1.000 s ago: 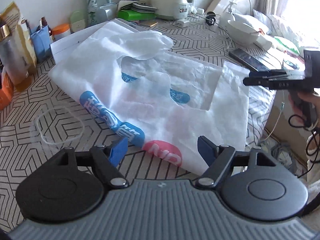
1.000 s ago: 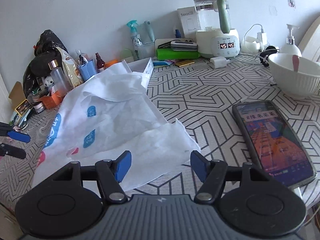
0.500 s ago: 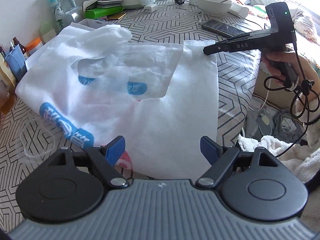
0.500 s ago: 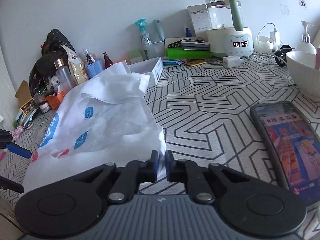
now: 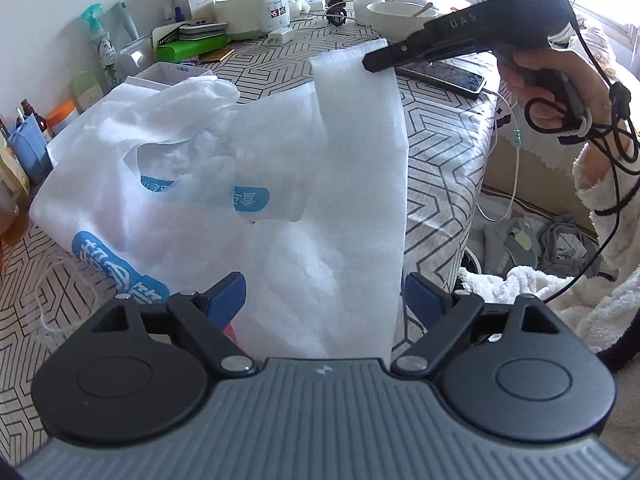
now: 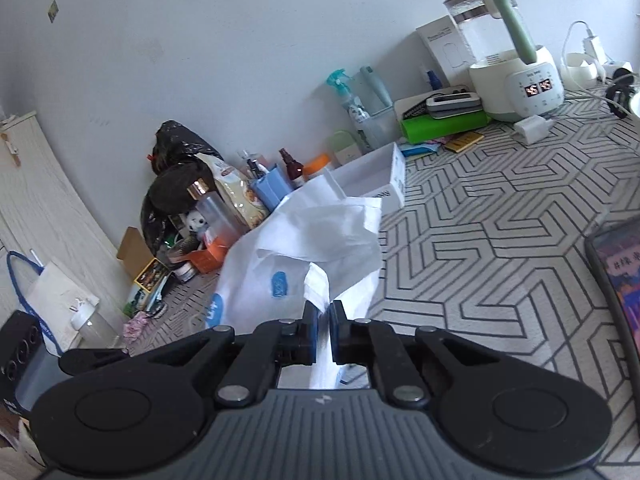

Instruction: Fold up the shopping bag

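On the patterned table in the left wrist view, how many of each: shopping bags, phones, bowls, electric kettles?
shopping bag: 1
phone: 1
bowl: 1
kettle: 1
Total: 4

Shopping bag [image 5: 192, 184]: lies spread on the surface [image 5: 440, 148], one handle strip raised at its right edge. Open box [image 6: 372, 178]: just behind the bag. Kettle [image 6: 516, 76]: back right, by the wall. Phone [image 5: 444, 74]: right of the bag. Bowl [image 5: 396, 16]: behind the phone.
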Available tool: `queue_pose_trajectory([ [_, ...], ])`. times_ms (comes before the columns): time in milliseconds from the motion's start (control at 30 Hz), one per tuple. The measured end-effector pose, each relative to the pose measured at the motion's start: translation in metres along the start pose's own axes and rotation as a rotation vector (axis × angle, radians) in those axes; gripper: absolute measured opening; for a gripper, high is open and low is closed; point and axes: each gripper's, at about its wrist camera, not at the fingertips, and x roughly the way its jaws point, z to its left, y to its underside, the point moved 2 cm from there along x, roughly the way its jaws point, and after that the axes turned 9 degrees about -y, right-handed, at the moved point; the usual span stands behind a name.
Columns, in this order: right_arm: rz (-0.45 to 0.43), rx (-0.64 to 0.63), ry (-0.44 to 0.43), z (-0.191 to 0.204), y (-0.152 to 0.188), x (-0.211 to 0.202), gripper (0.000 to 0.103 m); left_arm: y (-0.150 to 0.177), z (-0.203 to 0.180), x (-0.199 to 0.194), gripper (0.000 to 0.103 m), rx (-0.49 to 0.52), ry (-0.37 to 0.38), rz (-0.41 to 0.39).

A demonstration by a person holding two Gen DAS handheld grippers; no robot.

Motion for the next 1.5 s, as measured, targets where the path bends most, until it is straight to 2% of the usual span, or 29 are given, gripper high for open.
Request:
queue_pose_trajectory([
  [100,0.037,-0.019,-0.038,0.014,-0.02,0.014,0.007,0.012,0.0,-0.006,0.087,-0.005,-0.007,-0.007],
  [267,0.053,-0.027,-0.078,0.026,-0.047,0.035,0.007,0.022,0.0,-0.007,0.088,-0.009,0.026,0.027],
  [400,0.053,0.012,-0.124,0.028,-0.065,0.05,0.007,0.025,-0.005,-0.013,0.09,-0.022,0.045,-0.018],
  [567,0.076,0.087,-0.186,0.028,-0.087,0.073,0.007,0.016,-0.014,-0.01,0.094,0.013,-0.015,-0.06],
  [667,0.103,0.137,-0.217,0.026,-0.098,0.092,0.007,0.013,-0.027,-0.003,0.096,0.108,-0.02,-0.087],
  [767,0.139,0.184,-0.243,0.021,-0.105,0.109,0.007,0.011,-0.034,0.008,0.096,0.166,-0.085,-0.086],
  [833,0.145,0.205,-0.254,0.017,-0.108,0.112,0.007,0.009,-0.03,0.014,0.09,0.147,-0.115,-0.079],
  [867,0.146,0.213,-0.257,0.016,-0.11,0.113,0.007,0.008,-0.023,0.015,0.074,0.114,-0.099,-0.075],
  [900,0.14,0.209,-0.254,0.014,-0.112,0.112,0.007,0.006,-0.012,0.015,0.05,0.06,-0.055,-0.069],
  [967,0.12,0.2,-0.241,0.011,-0.114,0.106,0.007,0.003,0.008,0.012,0.037,-0.045,0.025,-0.058],
  [1000,0.111,0.195,-0.233,0.009,-0.116,0.103,0.007,0.001,0.019,0.01,0.027,-0.094,0.045,-0.066],
  [1100,0.091,0.195,-0.22,0.0,-0.117,0.093,0.007,-0.005,0.047,0.004,0.012,-0.176,0.053,-0.104],
  [1300,0.073,0.247,-0.206,-0.02,-0.112,0.073,0.007,-0.02,0.085,-0.007,0.01,-0.201,0.004,-0.161],
  [1400,0.049,0.274,-0.218,-0.025,-0.107,0.053,0.007,-0.023,0.092,-0.014,0.01,-0.216,0.07,-0.184],
  [1500,0.006,0.285,-0.211,-0.031,-0.086,0.024,0.007,-0.022,0.075,-0.015,0.01,-0.194,0.163,-0.197],
])
